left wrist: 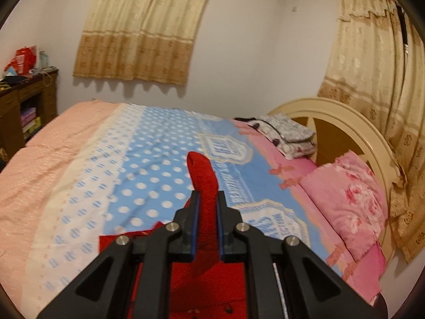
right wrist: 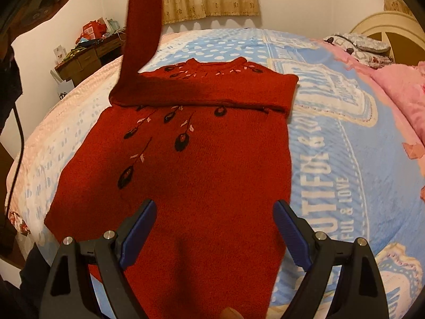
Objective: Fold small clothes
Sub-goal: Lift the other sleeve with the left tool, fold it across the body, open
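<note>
A small red knit sweater [right wrist: 202,164] with black and pink embroidered flowers lies flat on the bed, neck at the far end. One sleeve [right wrist: 265,90] is folded across the chest. My left gripper [left wrist: 207,199] is shut on the other sleeve's cuff [left wrist: 203,178] and holds it up; that sleeve [right wrist: 142,26] rises out of the top of the right wrist view. My right gripper [right wrist: 214,214] is open and empty, just above the sweater's lower part, its blue pads [right wrist: 140,228] spread wide.
The bed has a blue polka-dot sheet [left wrist: 148,164] and a peach cover [left wrist: 39,159] at the left. Pink pillows [left wrist: 350,196] and folded grey clothes [left wrist: 287,133] lie by the cream headboard [left wrist: 345,117]. A cluttered wooden dresser [left wrist: 16,106] stands at the left.
</note>
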The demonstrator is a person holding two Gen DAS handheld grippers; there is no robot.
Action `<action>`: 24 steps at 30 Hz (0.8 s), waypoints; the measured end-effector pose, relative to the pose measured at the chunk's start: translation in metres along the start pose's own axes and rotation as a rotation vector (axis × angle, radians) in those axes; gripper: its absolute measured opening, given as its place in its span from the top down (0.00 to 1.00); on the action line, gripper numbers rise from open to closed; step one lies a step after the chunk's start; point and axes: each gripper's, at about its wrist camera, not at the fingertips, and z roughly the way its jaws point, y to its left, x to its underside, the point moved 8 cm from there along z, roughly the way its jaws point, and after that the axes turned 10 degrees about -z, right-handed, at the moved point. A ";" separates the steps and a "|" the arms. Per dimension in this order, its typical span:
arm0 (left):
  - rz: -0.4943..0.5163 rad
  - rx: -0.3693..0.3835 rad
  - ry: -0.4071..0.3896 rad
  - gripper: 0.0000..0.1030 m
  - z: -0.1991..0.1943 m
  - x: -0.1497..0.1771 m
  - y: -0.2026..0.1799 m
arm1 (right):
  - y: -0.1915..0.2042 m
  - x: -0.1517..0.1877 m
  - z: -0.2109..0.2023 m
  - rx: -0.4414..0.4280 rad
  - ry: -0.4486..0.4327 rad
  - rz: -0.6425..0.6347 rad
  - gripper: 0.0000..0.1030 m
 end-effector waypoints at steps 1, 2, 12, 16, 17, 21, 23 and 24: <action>0.002 0.008 0.011 0.89 0.006 0.005 -0.007 | 0.000 0.001 0.001 -0.003 0.001 0.002 0.13; 0.007 0.013 0.022 0.89 0.012 0.012 -0.013 | 0.001 0.002 0.002 -0.005 0.003 0.004 0.13; 0.111 -0.023 0.150 0.89 0.088 0.110 -0.063 | 0.004 0.013 0.014 -0.026 0.030 0.024 0.13; 0.202 -0.060 0.219 0.80 0.113 0.154 -0.073 | 0.003 0.015 0.012 -0.029 0.026 0.030 0.13; 0.233 -0.067 0.240 0.75 0.116 0.167 -0.076 | 0.002 0.015 0.012 -0.031 0.022 0.035 0.13; 0.279 0.013 0.274 0.60 0.107 0.187 -0.089 | -0.008 0.018 0.014 -0.023 0.020 0.060 0.13; 0.304 0.037 0.248 0.40 0.095 0.186 -0.089 | -0.012 0.020 0.015 -0.020 0.018 0.071 0.13; 0.315 0.037 0.225 0.32 0.087 0.183 -0.086 | -0.013 0.020 0.014 -0.019 0.015 0.071 0.13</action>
